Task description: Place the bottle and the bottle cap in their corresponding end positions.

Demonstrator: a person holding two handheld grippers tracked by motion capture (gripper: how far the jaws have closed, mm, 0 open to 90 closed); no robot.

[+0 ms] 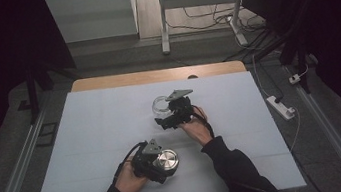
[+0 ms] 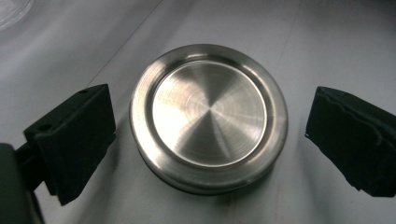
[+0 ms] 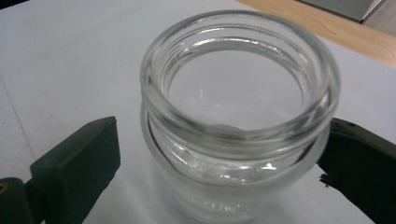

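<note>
Lid (image 2: 208, 117) (unmarked) beside jar (image 3: 238, 116)

Table (image 1: 106, 82): white sheet (image 1: 95, 147) over wood; glass jar (image 1: 161, 105) mid-surface, steel lid (image 1: 167, 160) nearer the front edge

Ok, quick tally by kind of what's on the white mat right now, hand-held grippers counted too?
Glass jar, open, no lid: 1
Round steel lid, lying flat: 1
Hand-held grippers: 2, the left hand-held gripper with its jaws open around the lid, the right hand-held gripper with its jaws on either side of the jar
Total: 4
</note>
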